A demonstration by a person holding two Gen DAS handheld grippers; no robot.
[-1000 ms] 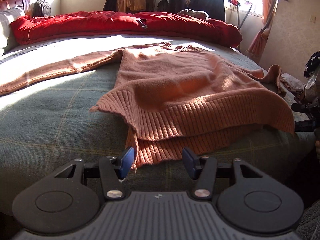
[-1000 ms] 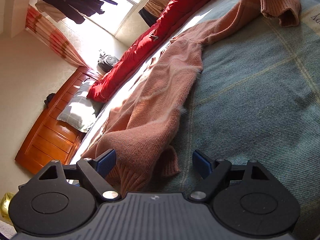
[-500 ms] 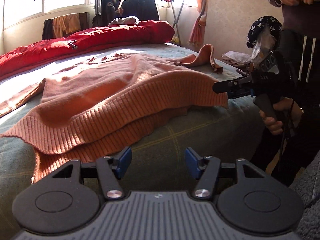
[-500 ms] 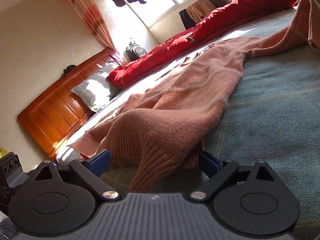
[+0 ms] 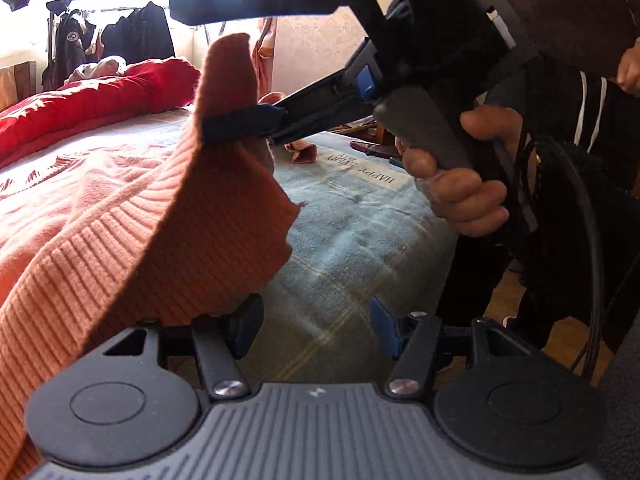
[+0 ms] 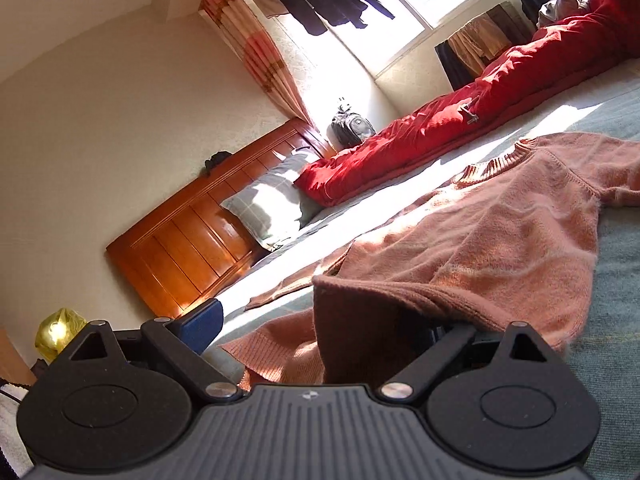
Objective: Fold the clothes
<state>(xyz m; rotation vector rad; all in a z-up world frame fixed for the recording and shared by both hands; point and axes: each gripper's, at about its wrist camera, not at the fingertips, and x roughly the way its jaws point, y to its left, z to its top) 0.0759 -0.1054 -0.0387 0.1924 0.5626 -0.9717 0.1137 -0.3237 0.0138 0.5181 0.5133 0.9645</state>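
An orange knitted sweater (image 5: 120,240) lies spread on the blue-green bed (image 5: 360,248). My left gripper (image 5: 316,328) is open at the bed's corner. The ribbed hem drapes over its left finger (image 5: 244,320), and only blanket shows between its jaws. A hand (image 5: 460,184) holds my right gripper (image 5: 196,66) just ahead, jaws wide. Its lower finger (image 5: 240,124) props up a hem corner, which stands between the jaws unpinched. In the right wrist view the right gripper (image 6: 320,328) has the sweater (image 6: 500,240) covering its right finger, and the blue-padded left finger (image 6: 200,324) is bare.
A red duvet (image 6: 440,128) runs along the far side of the bed (image 6: 616,280), with a pillow (image 6: 268,200) and wooden headboard (image 6: 192,236) at its head. A clothes rack (image 5: 120,36) stands by the window. The person's dark-clothed body (image 5: 580,140) stands at the bed's right corner.
The left view has swung right to the bed's corner, close to the right gripper. The right gripper has risen, and the hem corner now hangs over one of its fingers.
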